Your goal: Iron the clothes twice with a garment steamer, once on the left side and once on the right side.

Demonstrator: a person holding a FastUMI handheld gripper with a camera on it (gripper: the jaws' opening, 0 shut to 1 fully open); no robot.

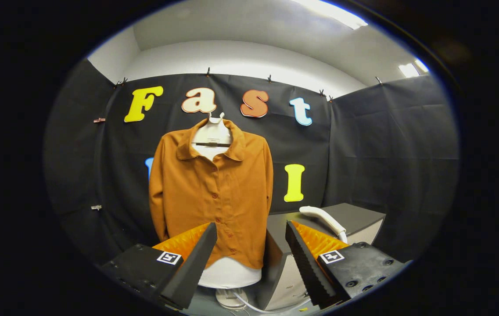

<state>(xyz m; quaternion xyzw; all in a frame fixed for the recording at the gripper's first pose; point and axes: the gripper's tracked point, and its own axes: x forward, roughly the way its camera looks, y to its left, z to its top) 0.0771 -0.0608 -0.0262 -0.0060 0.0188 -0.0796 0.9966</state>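
An orange-brown button-up shirt (212,188) hangs on a white torso form (227,274) against the booth wall, straight ahead beyond my fingers. A white garment steamer (323,218) lies on top of a dark cabinet (354,217) to the right of the shirt, its cord dropping over the edge. My gripper (251,230) is open, with nothing between its fingers. The left finger overlaps the shirt's hem, and the right fingertip sits just left of the steamer, both well short of them.
The torso form stands on a round white base (230,298) with a white cable (258,307) running along the floor. The cabinet has a pale front (291,281) beside the form. Black cloth walls close in on three sides.
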